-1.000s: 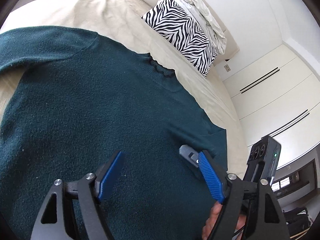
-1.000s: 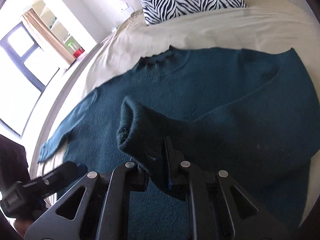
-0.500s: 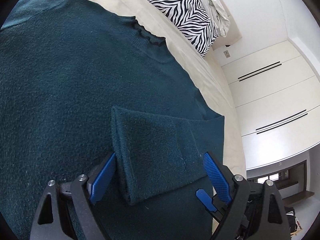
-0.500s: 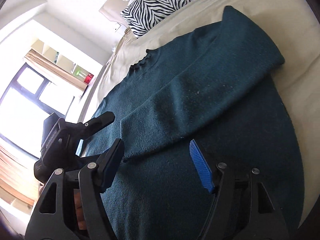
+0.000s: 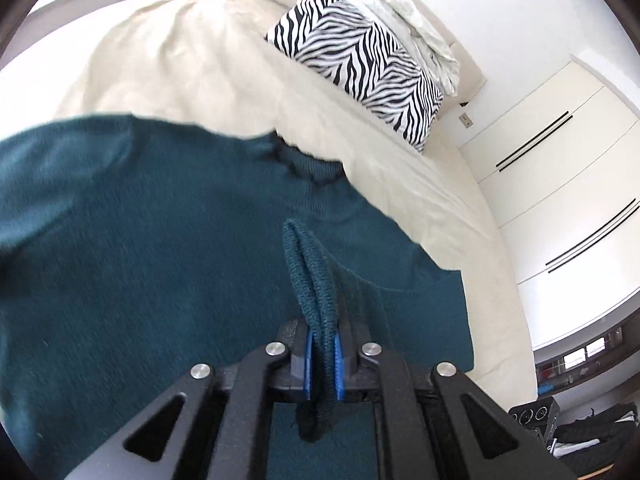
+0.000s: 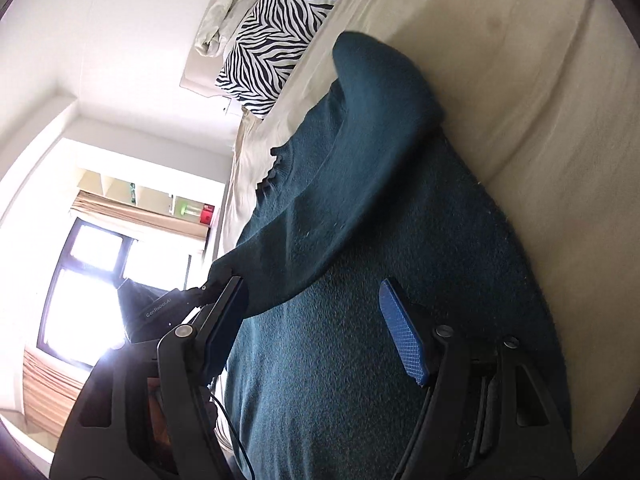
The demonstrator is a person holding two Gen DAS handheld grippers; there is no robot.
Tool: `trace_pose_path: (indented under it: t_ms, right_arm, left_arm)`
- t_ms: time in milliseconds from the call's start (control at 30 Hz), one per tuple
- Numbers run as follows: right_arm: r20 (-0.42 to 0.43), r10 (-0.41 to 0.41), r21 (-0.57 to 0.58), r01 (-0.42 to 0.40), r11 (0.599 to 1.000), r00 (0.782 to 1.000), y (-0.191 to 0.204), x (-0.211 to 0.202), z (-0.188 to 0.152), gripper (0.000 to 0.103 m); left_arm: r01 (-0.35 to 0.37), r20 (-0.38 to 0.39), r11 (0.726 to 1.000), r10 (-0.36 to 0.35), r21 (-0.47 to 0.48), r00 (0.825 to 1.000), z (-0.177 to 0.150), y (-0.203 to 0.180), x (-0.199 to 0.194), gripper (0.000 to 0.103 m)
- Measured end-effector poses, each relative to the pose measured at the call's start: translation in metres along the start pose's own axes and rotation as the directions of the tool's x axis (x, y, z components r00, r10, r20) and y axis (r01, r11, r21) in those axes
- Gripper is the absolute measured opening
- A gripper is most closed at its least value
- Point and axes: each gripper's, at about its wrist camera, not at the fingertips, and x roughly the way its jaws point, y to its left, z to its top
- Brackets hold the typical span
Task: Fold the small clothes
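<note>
A: What lies on the bed (image 5: 192, 60)?

B: A dark teal sweater (image 5: 140, 248), spread flat on the cream bedcover, its frilled neckline (image 5: 304, 164) towards the far end. A zebra-striped pillow (image 5: 360, 56) sits beyond it at the head of the bed, with a pale crumpled cloth (image 5: 404, 16) bunched just behind.

A: And the left gripper (image 5: 322, 358)?

B: Its blue pads (image 5: 306, 360) are pressed together on the sleeve cuff (image 5: 312, 276). The ribbed cuff stands up out of the jaws as a narrow doubled loop, and a short end hangs below the fingers. The sleeve runs from there over the body of the sweater.

A: Does the right wrist view agree?

B: Yes. There the sleeve (image 6: 360, 184) crosses the sweater diagonally, from the folded shoulder (image 6: 380, 76) at the far right down to the left gripper's dark body (image 6: 160, 308) at near left.

A: State of the right gripper (image 6: 316, 328)?

B: Jaws wide apart, holding nothing. One blue pad (image 6: 402, 336) shows on the right finger; the fingers frame the sweater's body, but whether they touch the cloth cannot be told.

A: Surroundings?

B: White wardrobe doors (image 5: 560, 184) on the right in the left view; a bright window (image 6: 88, 292) and shelves (image 6: 136, 196) at the left in the right view.
</note>
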Motion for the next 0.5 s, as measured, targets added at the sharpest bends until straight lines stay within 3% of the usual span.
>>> trace_pose_path:
  t_ms: [233,500]
  right_arm:
    - [0.023,0.048,0.085,-0.050,0.995,0.999,0.007,0.007,0.034,0.069]
    - [0.010,0.055,0.206,-0.056,0.977,0.998,0.005,0.056,0.063,0.069]
  left_arm:
    - [-0.076,0.078,0.997,0.074,0.023,0.994,0.037,0.024,-0.010,0.009]
    - [-0.129,0.030,0.991,0.129,0.024,0.991,0.037,0.044,0.014,0.009]
